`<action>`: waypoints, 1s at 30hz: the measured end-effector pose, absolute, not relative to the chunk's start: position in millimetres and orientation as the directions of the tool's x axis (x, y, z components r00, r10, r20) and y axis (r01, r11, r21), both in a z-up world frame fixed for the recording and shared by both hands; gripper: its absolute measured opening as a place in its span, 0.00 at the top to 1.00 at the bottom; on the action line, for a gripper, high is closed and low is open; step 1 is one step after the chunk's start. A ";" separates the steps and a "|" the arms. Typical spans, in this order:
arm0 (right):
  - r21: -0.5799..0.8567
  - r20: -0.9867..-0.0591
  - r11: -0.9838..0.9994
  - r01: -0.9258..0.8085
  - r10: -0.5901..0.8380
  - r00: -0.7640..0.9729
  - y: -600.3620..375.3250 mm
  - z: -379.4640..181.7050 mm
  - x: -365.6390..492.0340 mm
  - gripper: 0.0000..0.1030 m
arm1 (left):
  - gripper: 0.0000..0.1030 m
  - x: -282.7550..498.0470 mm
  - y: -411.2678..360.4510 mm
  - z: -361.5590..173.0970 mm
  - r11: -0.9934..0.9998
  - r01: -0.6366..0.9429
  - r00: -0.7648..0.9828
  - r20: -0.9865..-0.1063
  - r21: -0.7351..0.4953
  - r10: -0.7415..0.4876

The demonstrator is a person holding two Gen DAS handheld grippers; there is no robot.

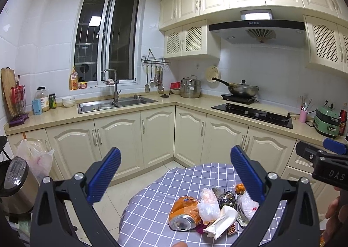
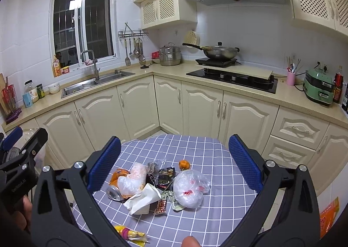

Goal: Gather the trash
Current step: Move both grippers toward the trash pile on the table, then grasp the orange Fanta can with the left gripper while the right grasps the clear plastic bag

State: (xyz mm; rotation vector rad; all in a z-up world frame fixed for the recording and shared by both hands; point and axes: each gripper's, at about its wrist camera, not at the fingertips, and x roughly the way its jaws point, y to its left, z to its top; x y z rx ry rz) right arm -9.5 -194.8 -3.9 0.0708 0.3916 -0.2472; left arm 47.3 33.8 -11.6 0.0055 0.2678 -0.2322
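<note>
both tongs spread wide, holding nothing, hovering above the table [image 2: 217, 155] with its checked cloth. left to right across the heap: crushed orange can [image 2: 116, 184] lying on its side, clear bag [image 2: 132, 179] draped over it, white tissue [image 2: 143, 200] in front, dark wrappers [image 2: 165, 176] mid-pile, a second plastic bag [image 2: 190, 188] — small orange fruit [image 2: 184, 164] just behind. best to start with the can: firm, easy to pinch across its body with the left gripper [image 1: 174, 179]. right gripper [image 2: 174, 164] better suited to the bag — bunch before closing, likely to slip.
</note>
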 end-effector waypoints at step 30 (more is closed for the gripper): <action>0.020 -0.681 0.948 0.318 -0.220 0.698 -258.3 -124.2 65.3 0.06 | 0.04 166.9 19.1 -187.3 0.954 0.300 0.701 -0.676 -0.010 -0.228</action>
